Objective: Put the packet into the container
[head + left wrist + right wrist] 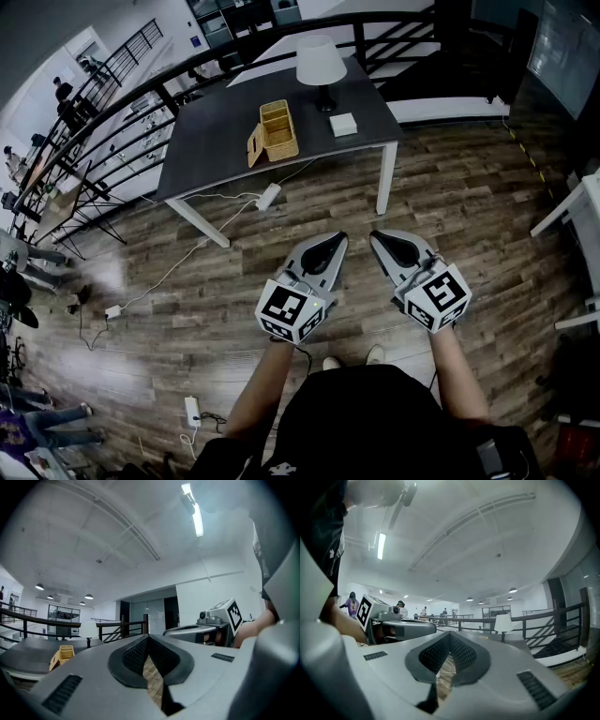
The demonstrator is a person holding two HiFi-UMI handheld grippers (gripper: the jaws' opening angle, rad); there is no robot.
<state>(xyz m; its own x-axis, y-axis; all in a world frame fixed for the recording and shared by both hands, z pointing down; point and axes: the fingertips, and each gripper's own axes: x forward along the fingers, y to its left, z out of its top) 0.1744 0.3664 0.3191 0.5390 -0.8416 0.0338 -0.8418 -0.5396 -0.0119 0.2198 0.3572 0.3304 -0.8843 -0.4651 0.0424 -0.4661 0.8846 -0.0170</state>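
Note:
A dark grey table (216, 141) stands ahead of me on the wooden floor. On it sits an open wicker container (277, 131) with its lid leaning on the left side, also seen small in the left gripper view (63, 654). A small white packet (343, 124) lies to its right, by a lamp (321, 64). Both grippers hang over the floor, well short of the table. My left gripper (339, 239) is shut and holds nothing, its pads (136, 653) meeting at the tip. Beside it, my right gripper (377, 238) is likewise shut and empty (450, 635).
A white power strip (268, 196) and cables lie on the floor under the table's front edge. A black railing (141, 94) runs behind the table, with people beyond it at the left. A white table (572, 211) stands at the right edge.

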